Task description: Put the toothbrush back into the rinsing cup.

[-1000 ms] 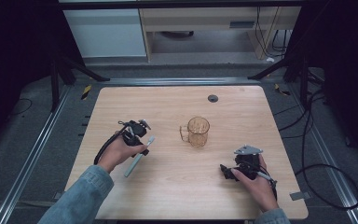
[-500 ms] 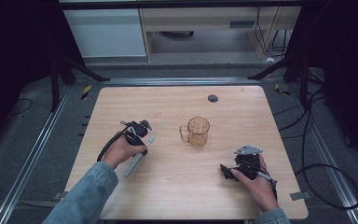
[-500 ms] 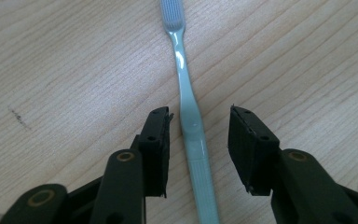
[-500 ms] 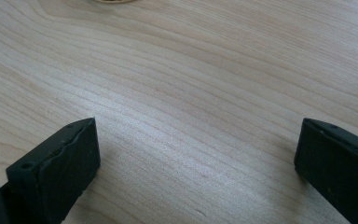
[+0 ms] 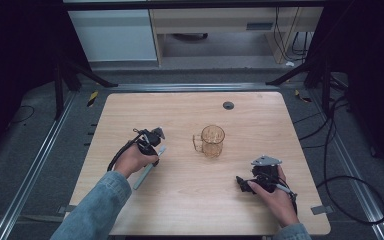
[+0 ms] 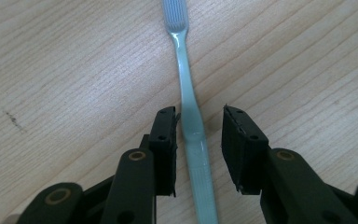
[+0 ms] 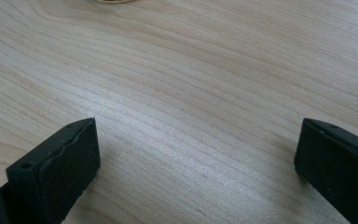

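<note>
A pale green toothbrush (image 6: 189,116) lies flat on the wooden table (image 5: 180,205), bristle end pointing away from the left gripper's camera. My left gripper (image 6: 199,122) straddles its handle with the jaws low on the wood. The left jaw is at the handle and the right jaw stands a little off it, so the gripper is open. In the high view the left gripper (image 5: 153,148) is over the upper end of the toothbrush (image 5: 145,174), left of centre. My right gripper (image 5: 241,182) rests open at the front right, with bare wood between its jaws (image 7: 196,144).
An amber see-through mug (image 5: 212,141) stands upright at the table's middle, handle to the left; its base edge (image 7: 109,1) shows beyond the right gripper. A small dark disc (image 5: 228,105) lies near the far edge. Cables trail over the floor at right.
The left hand and gripper have settled slightly onto the toothbrush. The toothbrush, the mug and the right gripper have not moved.
</note>
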A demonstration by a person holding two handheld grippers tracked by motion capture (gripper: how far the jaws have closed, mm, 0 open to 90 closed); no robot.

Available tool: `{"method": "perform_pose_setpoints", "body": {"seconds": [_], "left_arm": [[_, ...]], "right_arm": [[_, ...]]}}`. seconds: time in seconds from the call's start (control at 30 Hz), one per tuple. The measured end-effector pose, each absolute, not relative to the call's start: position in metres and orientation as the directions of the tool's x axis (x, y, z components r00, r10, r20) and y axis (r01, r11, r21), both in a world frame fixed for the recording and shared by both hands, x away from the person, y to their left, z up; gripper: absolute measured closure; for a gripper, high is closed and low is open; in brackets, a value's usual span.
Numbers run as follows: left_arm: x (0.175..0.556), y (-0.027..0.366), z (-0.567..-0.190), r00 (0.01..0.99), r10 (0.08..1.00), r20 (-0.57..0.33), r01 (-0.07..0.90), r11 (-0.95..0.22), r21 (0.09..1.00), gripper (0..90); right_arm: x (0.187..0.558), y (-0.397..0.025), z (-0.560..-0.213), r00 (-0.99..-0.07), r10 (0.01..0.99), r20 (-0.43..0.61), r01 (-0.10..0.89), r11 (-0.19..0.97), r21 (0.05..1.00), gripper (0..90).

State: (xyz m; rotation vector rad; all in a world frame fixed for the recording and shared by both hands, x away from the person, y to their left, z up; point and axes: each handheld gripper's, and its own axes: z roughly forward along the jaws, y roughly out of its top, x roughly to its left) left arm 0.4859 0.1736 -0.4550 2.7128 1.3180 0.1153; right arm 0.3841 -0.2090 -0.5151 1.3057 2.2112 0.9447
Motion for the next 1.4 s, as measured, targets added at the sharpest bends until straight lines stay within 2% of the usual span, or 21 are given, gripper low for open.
{"method": "perform_pose_setpoints", "body": {"seconds": [0.27,0.97,1.17,1.4], "left_arm": [[0.4896,0.174,-0.4575,0.613,0.79,0.026,0.782,-0.611,0.118,66.3],[0.4916,0.1729,-0.463,0.614,0.789,0.021,0.782,-0.612,0.118,71.6],[0.4909,0.1705,-0.4634,0.618,0.786,0.016,0.777,-0.614,0.135,77.2],[0.4882,0.168,-0.4634,0.638,0.769,0.038,0.759,-0.637,0.136,78.8]], "right_arm": [[0.3841,-0.209,-0.5151,-0.482,0.876,-0.002,0.604,0.334,0.723,0.4],[0.3841,-0.209,-0.5151,-0.482,0.876,-0.003,0.604,0.334,0.724,0.4],[0.3842,-0.2093,-0.5151,-0.483,0.876,-0.002,0.603,0.334,0.724,0.5],[0.3842,-0.2092,-0.5152,-0.482,0.876,-0.002,0.603,0.334,0.724,0.5]]}}
